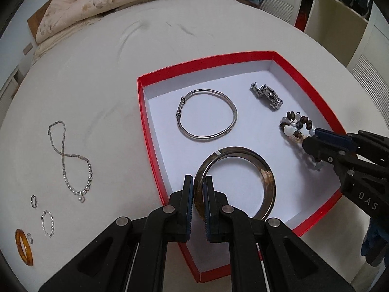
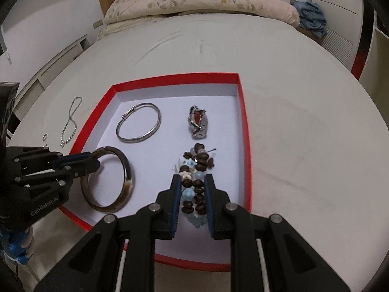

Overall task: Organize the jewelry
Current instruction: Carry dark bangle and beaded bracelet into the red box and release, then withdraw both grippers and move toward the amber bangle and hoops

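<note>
**Both pieces down in the box**

My left gripper has its jaws clamped on the dark horn-coloured bangle, which rests on the floor of the shallow red cardboard box. My right gripper pinches the brown-and-blue beaded bracelet there too. I judge release comes next: open both, lift straight off.

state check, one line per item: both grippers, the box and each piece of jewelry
left gripper: jaws shut on the horn bangle, inside the box.
right gripper: jaws shut on the beaded bracelet, inside the box.
red box: open, lidless.
silver bangle: flat in box, untouched.
metal clasp piece: in box, loose.
pearl necklace: on bed, crossed into a figure eight.
amber ring: on bed, outside box.
</note>
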Demonstrator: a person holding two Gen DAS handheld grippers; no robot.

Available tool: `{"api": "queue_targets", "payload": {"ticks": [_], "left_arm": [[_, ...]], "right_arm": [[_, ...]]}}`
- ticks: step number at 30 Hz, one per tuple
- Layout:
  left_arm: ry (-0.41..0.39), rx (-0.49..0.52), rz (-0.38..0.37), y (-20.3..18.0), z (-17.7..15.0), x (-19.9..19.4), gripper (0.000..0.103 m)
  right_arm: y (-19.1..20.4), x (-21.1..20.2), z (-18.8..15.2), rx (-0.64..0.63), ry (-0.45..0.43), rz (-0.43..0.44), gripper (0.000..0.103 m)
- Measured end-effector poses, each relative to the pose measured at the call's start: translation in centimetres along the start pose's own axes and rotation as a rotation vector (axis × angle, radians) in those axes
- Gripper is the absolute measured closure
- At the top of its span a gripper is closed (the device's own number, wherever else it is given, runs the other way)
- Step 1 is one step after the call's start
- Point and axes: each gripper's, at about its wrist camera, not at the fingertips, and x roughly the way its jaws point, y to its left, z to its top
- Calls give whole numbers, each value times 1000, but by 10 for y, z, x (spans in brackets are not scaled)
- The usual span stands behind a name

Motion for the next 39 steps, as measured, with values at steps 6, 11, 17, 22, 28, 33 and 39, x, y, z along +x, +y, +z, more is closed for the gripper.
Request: {"api": "queue_targets", "payload": {"ticks": [6,11,17,22,28,33,39], "left_arm": [[-22,-37,-33,4,2,-9,90],[-60,-57,-41,12,3,-34,78],[-131,-63,0,44,-9,-104,78],[-218,-106,85,98,-31,-181,78],[-284,-199,201,167,-84,-271,68],[-331,-287,262,209,-141,-327,61],[-379,-347,289,236,-199,-373,55]], "right_arm": [[-3,-13,0,7,-12,-20,67],[1,-38,3,12,-41,-34,60],[9,-93,6,7,-97,-59,60],[21,-159,7,5,-177,-77,60],[45,-233,2,-8,-275,-75,60],[71,-279,-9,-30,-332,-67,60],[108,-324,-25,-52,-393,-47,60]]}}
